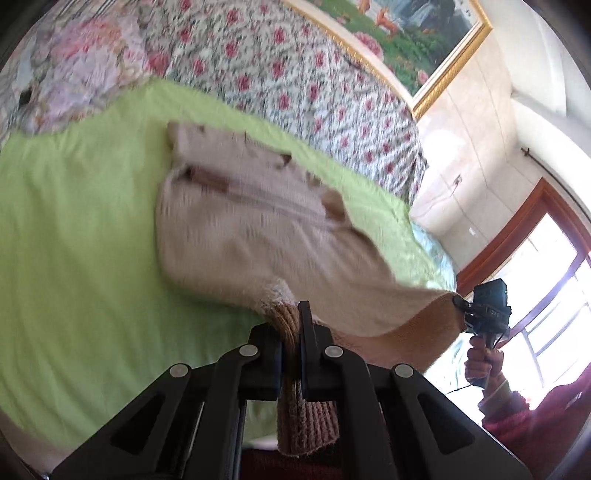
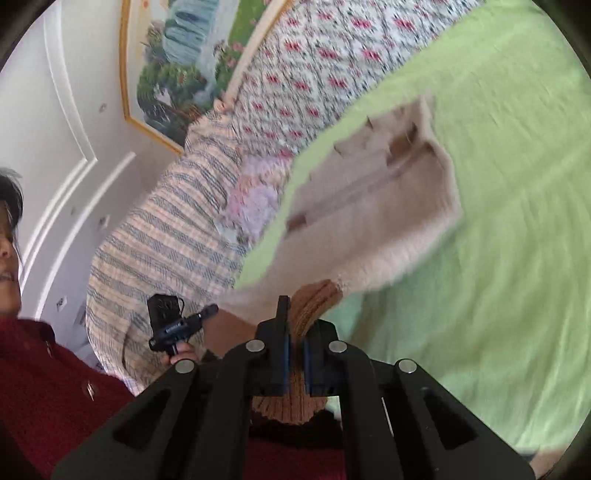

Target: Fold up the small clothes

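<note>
A small beige knitted garment (image 1: pixel 251 225) with a brown ribbed hem hangs stretched above a green sheet (image 1: pixel 74 258). My left gripper (image 1: pixel 291 325) is shut on one corner of the ribbed hem. My right gripper (image 2: pixel 295 325) is shut on the other hem corner; it also shows in the left wrist view (image 1: pixel 461 302), at the garment's right end. In the right wrist view the garment (image 2: pixel 373 206) slopes away toward the sheet (image 2: pixel 498 221), and my left gripper (image 2: pixel 210 312) shows at lower left. The garment is blurred by motion.
A floral quilt (image 1: pixel 295 81) lies beyond the green sheet, and a striped blanket (image 2: pixel 166 236) is heaped at the bed's side. A gold-framed painting (image 1: pixel 413 33) hangs on the wall. A window (image 1: pixel 546 288) is at right. The person in red (image 2: pixel 48 369) stands close behind.
</note>
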A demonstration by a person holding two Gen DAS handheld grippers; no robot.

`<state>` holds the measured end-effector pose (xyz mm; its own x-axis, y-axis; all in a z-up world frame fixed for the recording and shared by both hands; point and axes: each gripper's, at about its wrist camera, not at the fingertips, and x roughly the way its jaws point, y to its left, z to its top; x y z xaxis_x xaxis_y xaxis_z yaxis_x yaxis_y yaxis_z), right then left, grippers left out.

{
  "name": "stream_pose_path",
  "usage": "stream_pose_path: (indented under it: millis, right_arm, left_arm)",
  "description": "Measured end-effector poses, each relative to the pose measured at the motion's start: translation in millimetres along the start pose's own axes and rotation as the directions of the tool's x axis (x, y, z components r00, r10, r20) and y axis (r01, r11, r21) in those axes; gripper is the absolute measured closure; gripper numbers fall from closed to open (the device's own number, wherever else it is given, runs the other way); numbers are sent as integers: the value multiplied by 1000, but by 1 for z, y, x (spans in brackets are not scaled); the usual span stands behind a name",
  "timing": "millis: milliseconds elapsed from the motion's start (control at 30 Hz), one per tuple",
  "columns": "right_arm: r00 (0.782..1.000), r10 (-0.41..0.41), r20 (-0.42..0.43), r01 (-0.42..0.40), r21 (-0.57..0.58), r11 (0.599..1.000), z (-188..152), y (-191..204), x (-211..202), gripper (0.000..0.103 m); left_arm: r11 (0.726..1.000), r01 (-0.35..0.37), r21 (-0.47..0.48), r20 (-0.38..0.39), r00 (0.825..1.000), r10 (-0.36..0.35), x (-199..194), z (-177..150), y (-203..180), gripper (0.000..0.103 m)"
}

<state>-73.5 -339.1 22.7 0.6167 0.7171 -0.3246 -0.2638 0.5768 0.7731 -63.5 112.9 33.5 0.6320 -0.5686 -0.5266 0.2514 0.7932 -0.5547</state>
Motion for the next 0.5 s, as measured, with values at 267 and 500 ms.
stream_pose_path:
  millis: [267,500]
  right_arm:
    - [992,-23,126,25,-8,1000,114,-23,43,97]
    - [981,-140,137,131,73,989,205,-65,98,97]
  left_arm:
    - [997,-29,67,102,995,22,44,115,6,98]
    - [995,-93,43,70,994,90,116,200,32,98]
